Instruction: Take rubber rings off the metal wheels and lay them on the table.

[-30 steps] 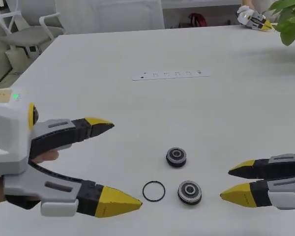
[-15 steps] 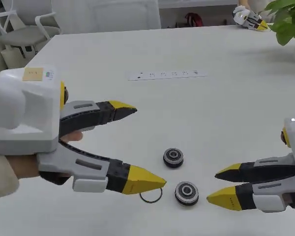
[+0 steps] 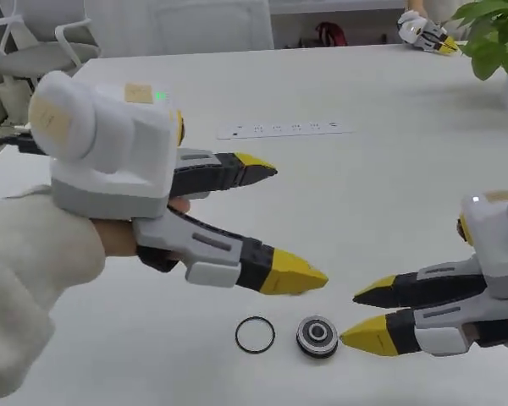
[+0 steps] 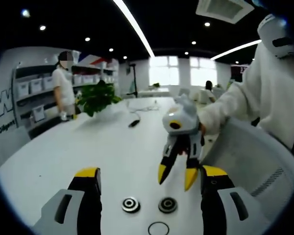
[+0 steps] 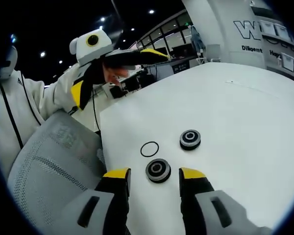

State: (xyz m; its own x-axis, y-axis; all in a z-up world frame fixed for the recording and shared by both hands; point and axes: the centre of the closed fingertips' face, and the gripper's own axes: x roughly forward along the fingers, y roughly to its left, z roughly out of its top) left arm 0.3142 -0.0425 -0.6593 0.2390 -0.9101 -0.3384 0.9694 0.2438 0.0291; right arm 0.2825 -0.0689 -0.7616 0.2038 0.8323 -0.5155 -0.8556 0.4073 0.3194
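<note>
Resting flat beside a metal wheel point(image 3: 317, 336), one rubber ring point(image 3: 255, 335).

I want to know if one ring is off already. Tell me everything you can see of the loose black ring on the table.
The ring is a thin black hoop, rubber by the look, round and unstretched. It lies flat on the white table, beside a metal wheel with a small gap between. Only the table touches it.

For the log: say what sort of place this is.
Probably an open office or lab: a long white table with a socket strip, a mesh office chair and shelves of bins.
</note>
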